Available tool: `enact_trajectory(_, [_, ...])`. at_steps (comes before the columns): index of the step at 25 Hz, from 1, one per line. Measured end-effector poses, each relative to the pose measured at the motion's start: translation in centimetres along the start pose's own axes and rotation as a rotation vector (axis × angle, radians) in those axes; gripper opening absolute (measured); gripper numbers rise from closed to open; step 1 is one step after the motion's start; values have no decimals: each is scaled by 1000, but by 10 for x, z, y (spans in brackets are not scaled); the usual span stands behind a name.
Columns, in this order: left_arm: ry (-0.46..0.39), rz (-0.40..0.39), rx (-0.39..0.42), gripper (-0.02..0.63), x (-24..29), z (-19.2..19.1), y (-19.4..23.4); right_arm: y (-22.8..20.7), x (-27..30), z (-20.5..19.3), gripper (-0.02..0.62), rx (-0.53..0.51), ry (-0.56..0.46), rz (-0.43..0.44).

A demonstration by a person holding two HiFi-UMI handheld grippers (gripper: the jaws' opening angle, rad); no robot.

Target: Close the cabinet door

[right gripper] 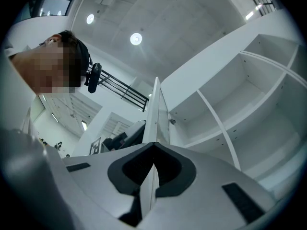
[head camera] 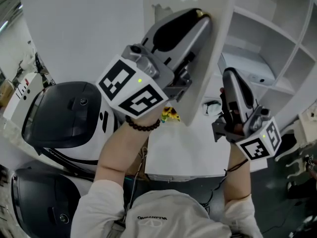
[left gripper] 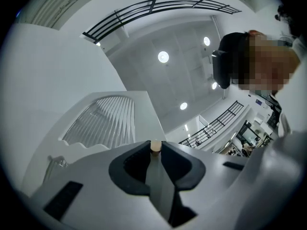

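White flat-panelled cabinet door (head camera: 212, 73) is stood open, edge-on between both grippers, long axis upright, with the white shelved cabinet (head camera: 270, 33) to its right. The left gripper (head camera: 199, 18) is clamped on its small brass-coloured knob (left gripper: 156, 146); the right gripper (head camera: 228, 76), lower and nearer the shelves, is clamped on its edge.

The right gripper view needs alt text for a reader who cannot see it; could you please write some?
The right gripper is shut on the edge of a white cabinet door, which rises from between its jaws. Open white shelves stand to the right; a person and ceiling lights show at left.
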State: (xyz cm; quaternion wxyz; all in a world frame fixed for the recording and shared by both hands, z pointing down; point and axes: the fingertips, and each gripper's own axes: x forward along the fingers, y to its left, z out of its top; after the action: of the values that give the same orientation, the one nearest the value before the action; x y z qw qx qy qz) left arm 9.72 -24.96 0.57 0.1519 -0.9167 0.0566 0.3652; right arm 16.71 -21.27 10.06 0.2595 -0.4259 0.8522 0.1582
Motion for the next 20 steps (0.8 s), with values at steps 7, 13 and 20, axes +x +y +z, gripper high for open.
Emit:
enact_trajectory(7, [57,38,103,71,21,-23,-1,-18,-9,0,11,-27,7,-22])
enact_trajectory(13, [90,88,192,71,38,-44,2,-33,-16,-6,11,-57,29,-44])
enact_trajectory(20, [119,138,263,72,54,-64,9,-56,-23,-12,11,-113,64,-82])
